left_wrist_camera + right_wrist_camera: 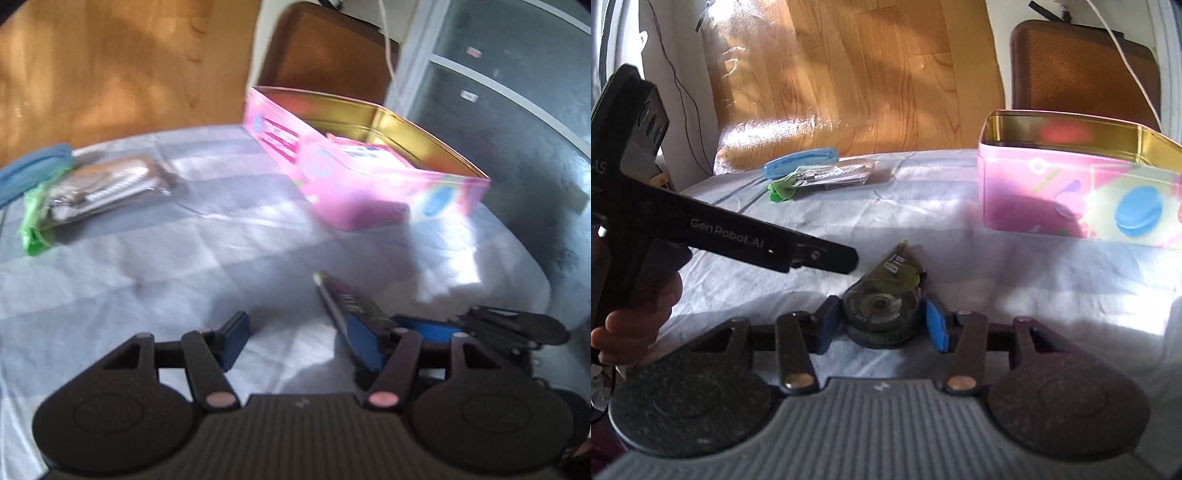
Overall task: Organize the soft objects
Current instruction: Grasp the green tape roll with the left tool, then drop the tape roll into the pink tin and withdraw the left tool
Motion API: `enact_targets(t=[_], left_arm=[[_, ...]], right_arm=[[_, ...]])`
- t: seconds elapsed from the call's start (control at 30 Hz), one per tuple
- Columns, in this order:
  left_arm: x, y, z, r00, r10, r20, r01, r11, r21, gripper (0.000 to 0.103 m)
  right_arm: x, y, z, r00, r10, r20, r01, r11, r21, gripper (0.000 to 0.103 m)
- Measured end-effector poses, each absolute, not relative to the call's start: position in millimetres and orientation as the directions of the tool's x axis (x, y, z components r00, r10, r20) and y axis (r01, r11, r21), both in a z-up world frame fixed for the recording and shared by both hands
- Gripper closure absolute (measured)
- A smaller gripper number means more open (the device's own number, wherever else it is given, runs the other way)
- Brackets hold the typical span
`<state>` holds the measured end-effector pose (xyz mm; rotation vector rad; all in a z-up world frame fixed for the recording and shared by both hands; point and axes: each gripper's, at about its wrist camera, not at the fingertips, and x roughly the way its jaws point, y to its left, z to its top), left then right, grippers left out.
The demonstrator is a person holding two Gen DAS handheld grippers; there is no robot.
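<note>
One pink tin (1082,192) on the pale sheet (923,221), lid off, gold inside — blue macarons printed on its wall. In the left wrist view one pink packet (369,155) lies inside it; its label is too blurred to read.

Well left of the tin sits a small heap: one blue case (801,164), one clear packet (831,175) with metal bits inside, one scrap of green (779,192) tucked under it.

Nearer the camera than the tin, the right gripper (884,319) has its blue pads closed on one round dark pouch (882,295), which touches both pads and rests on the sheet. White digits show on the pouch top, but I cannot read them surely.

The left gripper (299,341) hangs wide apart with nothing between its fingers, just beside the pouch. From the right wrist view its black arm reads "GenRobot.AI", with the person's hand (639,314) wrapped round the handle.
</note>
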<state>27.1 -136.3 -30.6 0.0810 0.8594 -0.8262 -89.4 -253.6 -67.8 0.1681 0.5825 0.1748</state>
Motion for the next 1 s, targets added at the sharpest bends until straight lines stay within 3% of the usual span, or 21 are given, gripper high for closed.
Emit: enact_targets(t=[0.2,0.27,0.3,0.4,0.67,1.0], left_arm=[[29,-163,-30,0.211,-0.641,-0.738,0.639,0.662,-0.392,0.046],[38,-163,-35,0.122,-0.683,-0.720,0.585,0.636,-0.504,0.055],[40,-163,-37,0.106,-0.693,-0.713,0.556,0.636,-0.535,0.066],[47,-168,-31,0.082,-0.727,-0.682,0.531,0.611,-0.587,0.069],[79,-230,41,0.204,-0.780,-0.592,0.694,0.541,-0.475,0.070],[130,-333,25,0.170,-0.779,-0.604,0.694,0.530,-0.487,0.067]], right_arm=[[-102,-267,-74,0.843,0.265,-0.467,-0.132,0.945,0.299,0.051],[-104,-272,-74,0.854,0.276,-0.442,-0.129,0.934,0.333,0.051],[-104,-274,-73,0.860,0.275,-0.430,-0.128,0.932,0.339,0.051],[-107,-280,-62,0.890,0.244,-0.385,-0.121,0.941,0.316,0.051],[-68,-318,-15,0.970,0.082,-0.229,-0.039,0.982,0.187,0.051],[-16,-393,-25,0.947,-0.096,-0.306,0.160,0.969,0.191,0.051]])
